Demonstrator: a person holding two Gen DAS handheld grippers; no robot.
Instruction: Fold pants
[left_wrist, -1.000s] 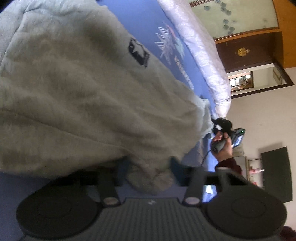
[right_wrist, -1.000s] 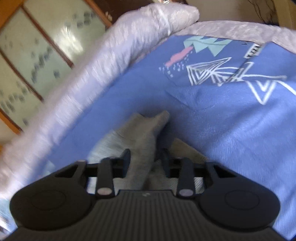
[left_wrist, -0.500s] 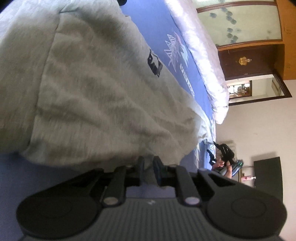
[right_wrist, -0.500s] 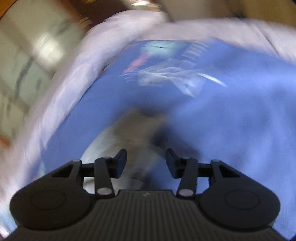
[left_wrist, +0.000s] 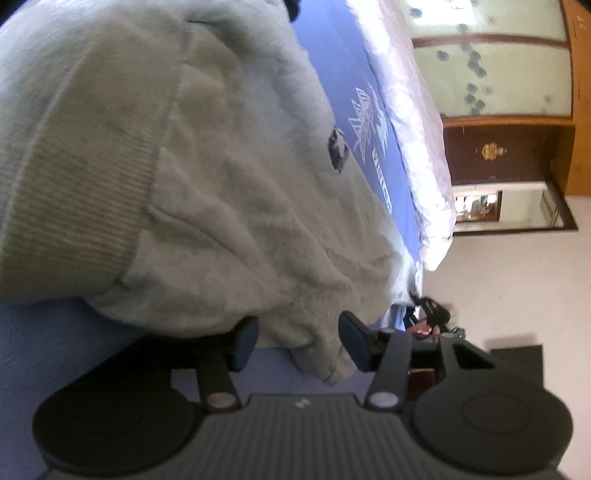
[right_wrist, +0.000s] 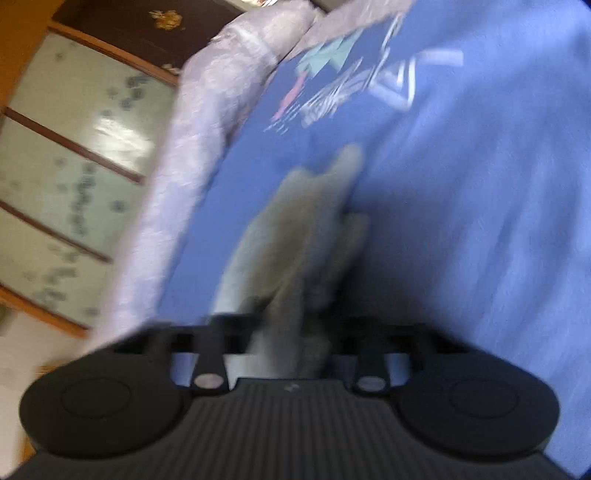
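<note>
Meanwhile, grey pants (left_wrist: 207, 177) are lying bunched on the blue bed sheet (left_wrist: 351, 55), with both claws at their edges.

The left claw (left_wrist: 297, 341) is opening, its pads standing apart with a fold of the pants hanging between them, not pressed. In the blurred right-wrist view, the right claw (right_wrist: 291, 343) is pinching narrow on a strip of the pants (right_wrist: 295, 236). A pale quilt (right_wrist: 207, 110) is lying rolled along the sheet's edge.

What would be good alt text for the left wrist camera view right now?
Grey fleece pants fill most of the view, lying on a blue printed bedsheet. A bunched corner of the pants sits between the fingers of the left gripper, whose jaws are opening. A wooden cabinet stands beyond the bed.
</note>
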